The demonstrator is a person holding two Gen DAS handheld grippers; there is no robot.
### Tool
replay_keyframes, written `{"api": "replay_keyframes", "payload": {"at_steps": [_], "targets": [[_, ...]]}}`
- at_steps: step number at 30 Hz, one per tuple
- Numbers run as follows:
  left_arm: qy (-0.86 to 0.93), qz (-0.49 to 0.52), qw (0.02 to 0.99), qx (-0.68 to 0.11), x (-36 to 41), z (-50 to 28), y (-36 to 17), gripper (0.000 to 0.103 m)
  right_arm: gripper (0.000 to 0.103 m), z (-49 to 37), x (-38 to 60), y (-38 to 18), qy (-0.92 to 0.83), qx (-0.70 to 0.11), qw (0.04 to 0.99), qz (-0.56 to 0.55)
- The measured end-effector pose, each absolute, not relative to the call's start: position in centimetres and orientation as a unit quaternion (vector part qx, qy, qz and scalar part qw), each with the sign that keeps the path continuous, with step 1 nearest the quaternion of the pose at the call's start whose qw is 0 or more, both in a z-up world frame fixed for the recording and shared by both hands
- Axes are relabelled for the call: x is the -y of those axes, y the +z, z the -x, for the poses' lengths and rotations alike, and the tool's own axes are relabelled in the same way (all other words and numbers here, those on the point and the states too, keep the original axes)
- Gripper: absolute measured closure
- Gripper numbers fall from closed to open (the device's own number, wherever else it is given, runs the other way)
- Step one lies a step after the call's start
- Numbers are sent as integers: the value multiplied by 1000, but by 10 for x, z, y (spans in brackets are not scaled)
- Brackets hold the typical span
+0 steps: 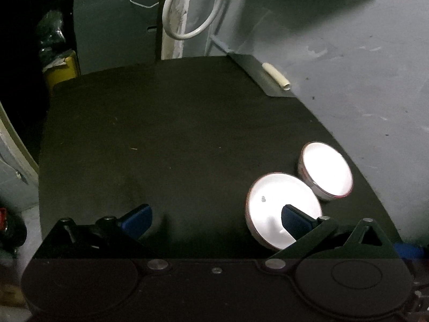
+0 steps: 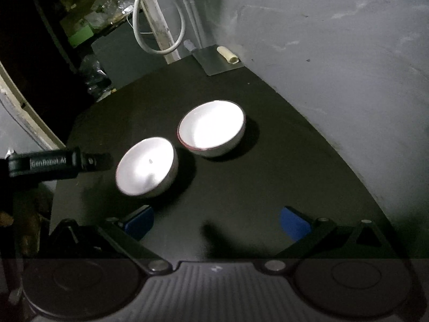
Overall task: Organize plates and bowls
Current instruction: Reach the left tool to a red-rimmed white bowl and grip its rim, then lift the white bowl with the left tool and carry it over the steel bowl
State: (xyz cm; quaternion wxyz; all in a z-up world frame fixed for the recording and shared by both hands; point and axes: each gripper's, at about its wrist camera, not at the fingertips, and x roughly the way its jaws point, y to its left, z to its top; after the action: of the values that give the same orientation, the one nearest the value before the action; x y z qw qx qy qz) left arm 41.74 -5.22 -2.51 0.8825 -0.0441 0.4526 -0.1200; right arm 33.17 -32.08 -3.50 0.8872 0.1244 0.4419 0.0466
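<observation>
- Both grippers stand with jaws spread wide and nothing between the pads: the left gripper (image 1: 215, 221) and the right gripper (image 2: 217, 224) each show two blue pads far apart over bare table.
- In the left wrist view, the right-hand blue pad (image 1: 296, 224) overlaps the near bowl (image 1: 270, 206) in the picture; whether it touches the bowl cannot be told.
- In the right wrist view, the left gripper's black body (image 2: 53, 165) enters from the left edge, just beside the near bowl (image 2: 146, 166); contact cannot be confirmed.
- Two white bowls stand upright and side by side on the black table (image 2: 268, 177), rims almost touching. Neither is stacked in the other.
- The far bowl (image 2: 211, 128) carries a thin red line round its rim; it also appears in the left wrist view (image 1: 325, 171), close to the table's right edge.
- The near bowl has a small dark speck on its inner surface. Strong glare washes out both interiors.
- A grey metal sheet (image 2: 218, 60) lies at the far corner of the table, with a short pale tube (image 2: 228, 54) resting on it.
- A grey wall (image 2: 335, 40) runs along the table's right side.
- A white cable loop (image 2: 161, 26) hangs beyond the far edge of the table.
- Dim clutter fills the area past the table's left side; details there cannot be made out.
</observation>
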Motion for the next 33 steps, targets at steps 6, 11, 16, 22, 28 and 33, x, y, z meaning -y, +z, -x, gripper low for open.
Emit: {"api": "replay_keyframes", "payload": {"at_steps": [6, 11, 16, 22, 28, 33], "targets": [[-130, 39, 873, -468, 57, -434, -39, 1, 0, -362, 305, -43, 49, -446, 886, -118], [-140, 34, 872, -467, 60, -438, -44, 2, 3, -373, 301, -46, 54, -444, 885, -129], [-149, 34, 870, -469, 59, -439, -47, 16, 16, -380, 298, -50, 60, -446, 882, -136], [-164, 40, 866, -470, 61, -439, -46, 32, 27, -387, 292, -54, 78, -451, 878, -142], [-182, 54, 859, -476, 65, -439, -47, 55, 43, -391, 286, -56, 90, -452, 876, -145], [-191, 58, 855, -479, 69, -438, -49, 73, 65, -395, 285, -59, 103, -456, 870, -157]]}}
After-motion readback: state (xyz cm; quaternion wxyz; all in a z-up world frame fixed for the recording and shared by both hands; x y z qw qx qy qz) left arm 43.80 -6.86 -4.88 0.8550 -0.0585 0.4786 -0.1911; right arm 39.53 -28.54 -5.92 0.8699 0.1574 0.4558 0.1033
